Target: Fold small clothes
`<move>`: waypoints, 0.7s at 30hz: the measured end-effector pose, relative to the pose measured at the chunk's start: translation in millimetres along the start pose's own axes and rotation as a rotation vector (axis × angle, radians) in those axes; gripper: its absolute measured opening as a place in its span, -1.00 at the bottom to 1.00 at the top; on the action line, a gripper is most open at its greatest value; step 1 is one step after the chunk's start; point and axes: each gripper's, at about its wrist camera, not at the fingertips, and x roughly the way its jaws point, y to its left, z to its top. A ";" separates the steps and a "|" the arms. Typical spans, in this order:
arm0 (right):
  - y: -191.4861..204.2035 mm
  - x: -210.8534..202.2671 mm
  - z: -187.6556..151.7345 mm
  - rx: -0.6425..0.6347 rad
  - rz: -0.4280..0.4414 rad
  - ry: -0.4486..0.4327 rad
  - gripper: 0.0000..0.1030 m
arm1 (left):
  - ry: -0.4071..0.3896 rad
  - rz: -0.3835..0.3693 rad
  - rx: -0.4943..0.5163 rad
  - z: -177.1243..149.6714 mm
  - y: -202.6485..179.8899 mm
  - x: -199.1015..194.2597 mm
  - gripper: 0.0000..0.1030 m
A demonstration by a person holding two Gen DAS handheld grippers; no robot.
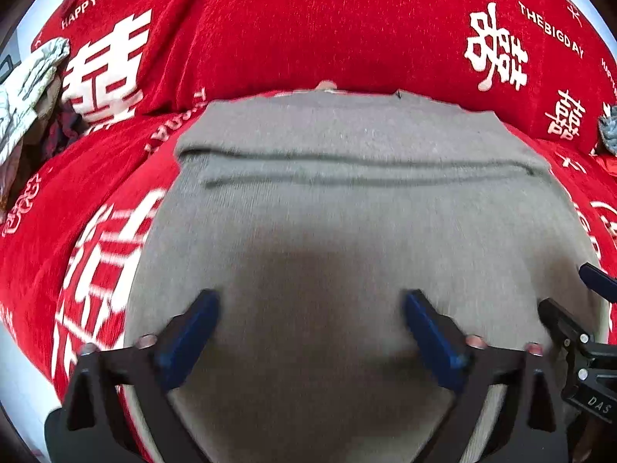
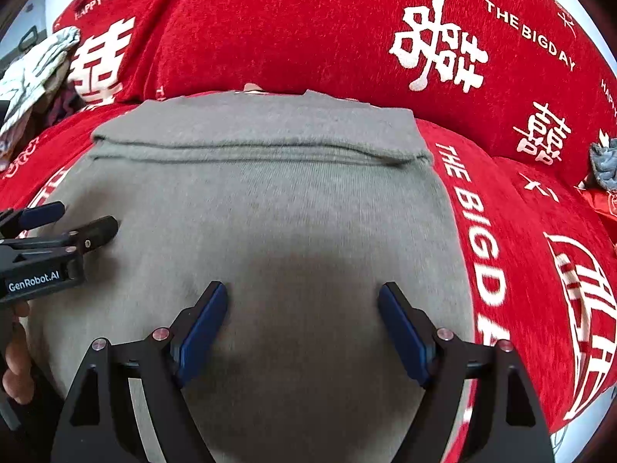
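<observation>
A grey knitted garment [image 1: 347, 208] lies flat on the red sofa cover, with a folded band across its far end; it also shows in the right wrist view [image 2: 262, 200]. My left gripper [image 1: 310, 301] is open, hovering just above the near part of the garment, empty. My right gripper [image 2: 302, 293] is open too, above the garment's near right part, empty. The left gripper also shows at the left edge of the right wrist view [image 2: 73, 223]. The right gripper's fingers [image 1: 559, 316] show at the right edge of the left wrist view.
A red sofa cover [image 1: 270, 31] with white characters and lettering covers seat and backrest. A pale patterned cloth pile [image 1: 27, 88] lies at the far left. A small grey-blue item [image 2: 605, 166] lies at the far right.
</observation>
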 end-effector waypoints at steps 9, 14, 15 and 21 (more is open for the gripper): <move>-6.7 -24.0 -38.9 0.002 0.022 -0.007 0.70 | 0.030 -0.034 0.024 -45.5 2.1 -25.0 1.00; -3.0 -31.3 -54.4 -0.053 0.007 0.033 0.80 | 0.061 -0.031 0.036 -59.1 0.6 -31.9 1.00; -3.5 -32.3 -56.6 -0.056 0.008 0.045 0.81 | 0.073 -0.033 0.037 -60.2 1.1 -32.8 1.00; -15.0 -44.4 -69.6 -0.029 0.003 0.106 0.84 | 0.044 -0.019 -0.095 -60.4 43.0 -59.1 0.99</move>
